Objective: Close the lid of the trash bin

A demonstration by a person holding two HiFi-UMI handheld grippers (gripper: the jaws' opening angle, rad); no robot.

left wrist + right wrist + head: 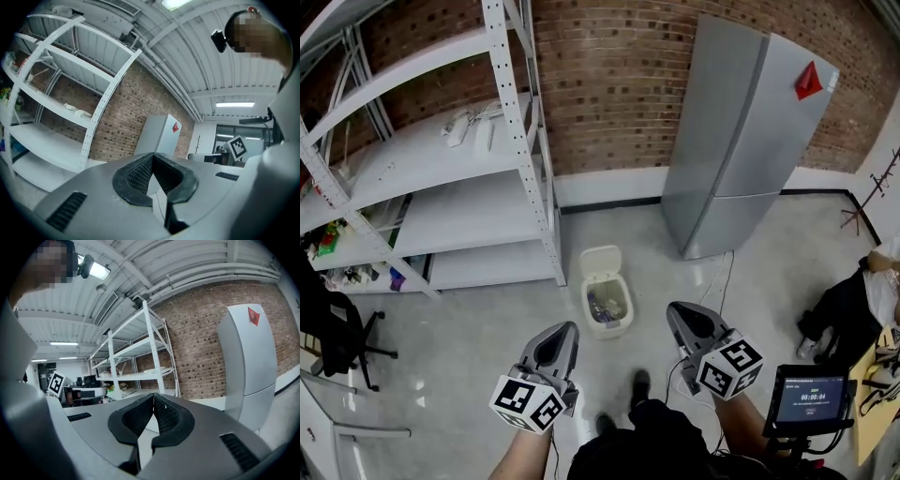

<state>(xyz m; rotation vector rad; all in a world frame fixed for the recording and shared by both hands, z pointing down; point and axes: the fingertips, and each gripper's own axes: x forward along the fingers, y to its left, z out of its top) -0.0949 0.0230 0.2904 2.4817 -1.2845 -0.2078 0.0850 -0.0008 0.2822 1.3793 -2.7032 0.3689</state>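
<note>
Bin (610, 330) lid (600, 262) seen open; closing not yet begun. Left gripper (566, 330) and right gripper (676, 311) held well apart from bin, jaws together, empty.

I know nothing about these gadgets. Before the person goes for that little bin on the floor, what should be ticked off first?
1. Trash bin in the head view, on the floor ahead of both grippers: ok.
2. Lid open, tipped back behind the bin, so it needs closing: ok.
3. Left gripper free, jaws together with nothing between them: ok.
4. Right gripper free, jaws together with nothing between them: ok.
5. Rubbish inside sits below the rim, so the lid can drop: cannot tell.
6. Cable on the floor lies to the bin's right, apart from it: ok.
</note>
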